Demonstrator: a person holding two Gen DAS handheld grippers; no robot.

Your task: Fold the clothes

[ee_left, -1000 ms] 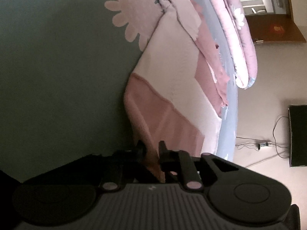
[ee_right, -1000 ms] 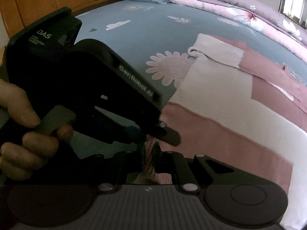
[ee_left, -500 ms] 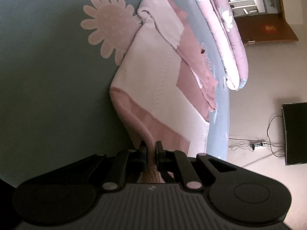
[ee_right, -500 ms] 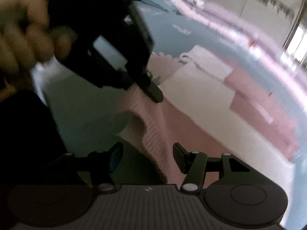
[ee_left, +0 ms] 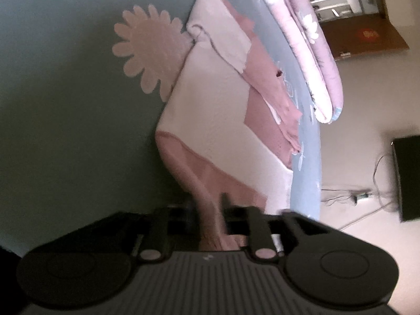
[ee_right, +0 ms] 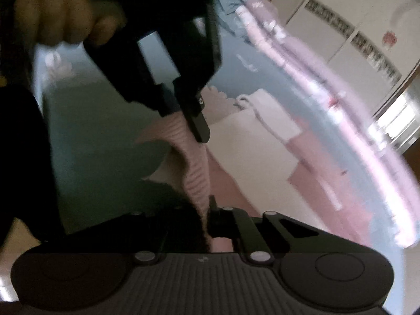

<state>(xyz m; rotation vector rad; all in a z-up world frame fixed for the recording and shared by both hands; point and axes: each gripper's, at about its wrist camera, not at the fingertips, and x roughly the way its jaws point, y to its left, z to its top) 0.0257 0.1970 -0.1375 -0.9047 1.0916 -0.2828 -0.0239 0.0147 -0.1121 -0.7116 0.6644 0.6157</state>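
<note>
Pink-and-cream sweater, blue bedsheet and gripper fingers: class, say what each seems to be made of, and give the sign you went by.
Pink-and-cream sweater: soft knit, probably wool or acrylic; the pink hem shows ribbing and drapes limply.
Blue bedsheet: thin matte woven cloth, likely cotton, with a flat printed daisy.
Gripper fingers: rigid black plastic, perhaps metal; hard edges, slight sheen, a screw head.

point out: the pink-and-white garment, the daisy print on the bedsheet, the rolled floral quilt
pink-and-white garment [ee_left: 215, 120]: left wrist view, on its white middle panel.
daisy print [ee_left: 149, 50]: left wrist view, on the flower's centre.
rolled floral quilt [ee_left: 315, 60]: left wrist view, on the pink roll's outer side.
</note>
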